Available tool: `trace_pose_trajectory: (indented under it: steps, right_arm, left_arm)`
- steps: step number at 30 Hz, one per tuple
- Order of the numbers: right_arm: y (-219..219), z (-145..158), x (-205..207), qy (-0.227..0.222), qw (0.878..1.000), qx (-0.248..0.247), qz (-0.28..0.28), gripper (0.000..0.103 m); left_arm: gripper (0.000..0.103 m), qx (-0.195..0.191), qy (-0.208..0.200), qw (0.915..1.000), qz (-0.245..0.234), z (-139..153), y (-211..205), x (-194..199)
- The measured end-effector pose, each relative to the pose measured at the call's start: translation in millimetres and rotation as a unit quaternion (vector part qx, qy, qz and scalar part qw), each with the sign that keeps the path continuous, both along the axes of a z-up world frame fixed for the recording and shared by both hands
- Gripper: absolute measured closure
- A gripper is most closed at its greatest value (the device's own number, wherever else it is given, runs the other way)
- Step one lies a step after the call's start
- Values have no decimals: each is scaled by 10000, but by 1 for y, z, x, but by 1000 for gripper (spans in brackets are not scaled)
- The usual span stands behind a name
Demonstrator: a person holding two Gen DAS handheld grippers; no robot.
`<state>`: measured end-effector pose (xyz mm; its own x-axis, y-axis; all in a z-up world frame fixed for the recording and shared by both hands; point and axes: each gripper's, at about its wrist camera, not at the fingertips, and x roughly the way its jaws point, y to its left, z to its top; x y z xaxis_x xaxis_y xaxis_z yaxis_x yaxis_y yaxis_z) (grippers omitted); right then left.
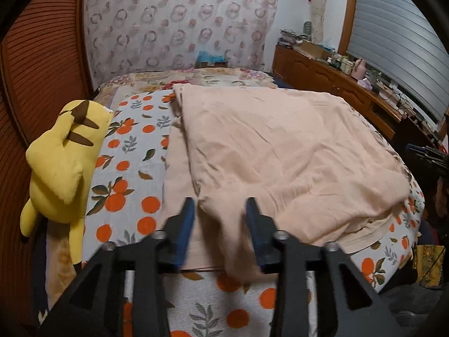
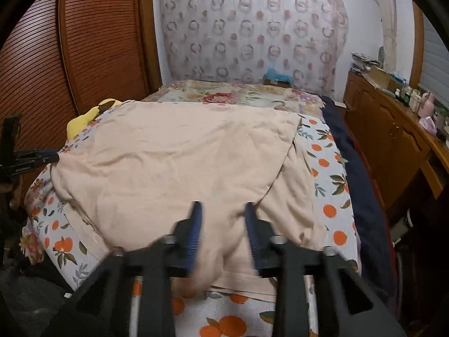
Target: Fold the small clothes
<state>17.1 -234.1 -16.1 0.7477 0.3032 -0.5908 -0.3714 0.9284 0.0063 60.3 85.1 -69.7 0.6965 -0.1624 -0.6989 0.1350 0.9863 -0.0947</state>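
Note:
A pale peach garment (image 1: 275, 146) lies spread on the bed, its near half folded up over the far half. It also shows in the right wrist view (image 2: 174, 157). My left gripper (image 1: 220, 202) is open, its blue-padded fingers either side of the garment's near left corner, which hangs blurred between them. My right gripper (image 2: 223, 206) is open too, with the near right corner of the cloth loose and blurred between its fingers. The left gripper also shows at the left edge of the right wrist view (image 2: 42, 157).
The bed has an orange-fruit print sheet (image 1: 132, 151) and a floral quilt (image 2: 238, 95) at the far end. A yellow plush toy (image 1: 59, 165) lies at the bed's left edge by a slatted wooden wardrobe (image 2: 84, 45). A cluttered wooden cabinet (image 2: 393, 134) runs along the right.

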Motion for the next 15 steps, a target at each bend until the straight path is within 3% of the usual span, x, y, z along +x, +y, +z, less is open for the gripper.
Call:
trace_pose_trajectory:
  steps: [2, 5, 8, 15]
  right_arm:
    - [-3, 2, -1, -5, 10000, -4, -33, 60]
    - [-5, 1, -1, -1, 9999, -48, -119, 60]
    - [0, 0, -6, 30, 9999, -1, -147, 60]
    - [2, -10, -10, 37, 9999, 99, -42, 58]
  left_arm:
    - [53, -36, -7, 10000, 50, -2, 3, -3]
    - [45, -64, 12, 9999, 115, -6, 8, -4]
    - [29, -82, 36, 9998, 168, -10, 11, -4]
    - [28, -31, 75, 9995, 289, -14, 14, -2]
